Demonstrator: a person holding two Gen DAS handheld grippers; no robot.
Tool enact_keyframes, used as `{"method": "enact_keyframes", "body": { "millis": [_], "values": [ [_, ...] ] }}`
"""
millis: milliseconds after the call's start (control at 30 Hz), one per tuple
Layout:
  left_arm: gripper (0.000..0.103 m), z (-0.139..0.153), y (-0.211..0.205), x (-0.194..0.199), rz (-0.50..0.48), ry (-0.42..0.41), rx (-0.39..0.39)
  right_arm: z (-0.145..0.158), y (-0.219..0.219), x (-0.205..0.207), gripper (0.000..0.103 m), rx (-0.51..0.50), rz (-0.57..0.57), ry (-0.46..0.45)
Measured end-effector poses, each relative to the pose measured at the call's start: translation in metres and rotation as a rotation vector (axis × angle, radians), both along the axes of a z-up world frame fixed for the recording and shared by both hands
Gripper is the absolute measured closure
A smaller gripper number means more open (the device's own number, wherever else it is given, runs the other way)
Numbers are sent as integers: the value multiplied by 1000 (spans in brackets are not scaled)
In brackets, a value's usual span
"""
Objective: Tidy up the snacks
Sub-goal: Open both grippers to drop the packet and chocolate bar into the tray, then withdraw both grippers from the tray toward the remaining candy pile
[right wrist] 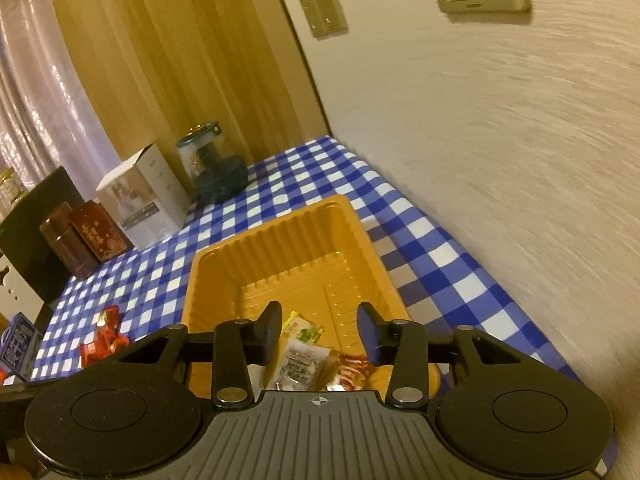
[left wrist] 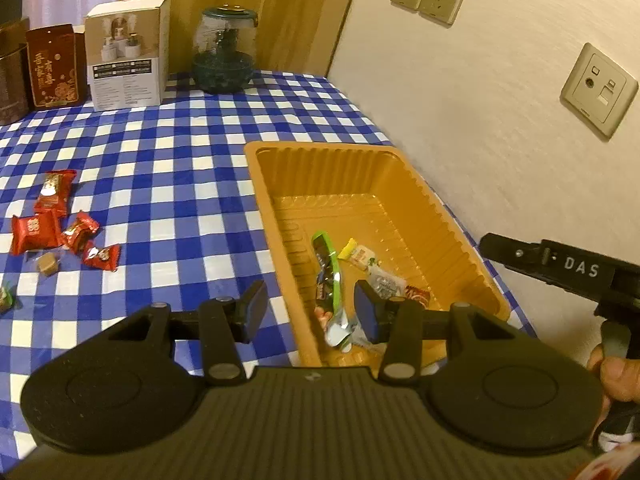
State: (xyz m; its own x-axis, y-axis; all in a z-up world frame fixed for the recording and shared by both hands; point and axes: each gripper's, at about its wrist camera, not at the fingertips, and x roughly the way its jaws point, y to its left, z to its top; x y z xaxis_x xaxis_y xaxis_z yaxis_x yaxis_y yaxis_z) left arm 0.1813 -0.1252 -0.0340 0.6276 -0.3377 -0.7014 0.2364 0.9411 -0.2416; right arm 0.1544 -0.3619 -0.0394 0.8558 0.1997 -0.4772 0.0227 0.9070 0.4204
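A blue-and-white checked tablecloth (left wrist: 192, 148) covers the table, which runs along a pale wall. On it, near that wall, sits an orange plastic tray (left wrist: 256, 152) with ribbed sides; most of its floor is bare, and only the near end holds anything.

At the far edge of the table stand a white product box (left wrist: 126, 56), a dark red carton with gold lettering (left wrist: 52, 66) and a glass jar with a teal lid (left wrist: 224, 52), none of them in play.

The left gripper (left wrist: 310, 310) hangs over the tray's near left wall with its jaws part open and nothing between the pads. The right gripper (right wrist: 320, 334) is over the tray's near end, jaws likewise part open and empty, the wrapped snacks lying loose below it.

In the tray lie a green-edged foil packet (left wrist: 328, 276), a yellow-and-white candy (left wrist: 358, 256), a clear-wrapped sweet (left wrist: 386, 284) and a small red-wrapped one (left wrist: 418, 294).

Left on the cloth, well apart from the tray, is a cluster of red-wrapped candies (left wrist: 52, 216), a small tan caramel (left wrist: 47, 266) beside them, and one more sweet at the picture's left edge (left wrist: 5, 300).

I judge the sorting roughly half done: several pieces are in, and about as many wait on the cloth
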Motion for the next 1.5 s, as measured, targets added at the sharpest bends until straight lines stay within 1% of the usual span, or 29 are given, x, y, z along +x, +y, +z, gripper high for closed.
{"method": "enact_keyframes", "body": {
  "millis": [267,533,633,700,867,1167,1500],
  "values": [
    [59,7,16,-17,15,-7,10,3,5,-22,60,-14,-15,22],
    [53,22,32,-47,19,-28,19,14,29,-51,58,-48,12,20],
    [51,28,39,-58,26,-33,20,18,40,-62,54,-60,24,20],
    [50,31,44,-65,30,-38,24,20,46,-68,48,-60,30,21],
    [46,38,56,-80,43,-45,33,25,64,-83,43,-69,59,17],
    [43,43,83,-104,78,-49,35,30,94,-98,39,-88,120,10],
    [43,43,120,-120,122,-47,51,29,124,-101,38,-109,185,13]
  ]
}}
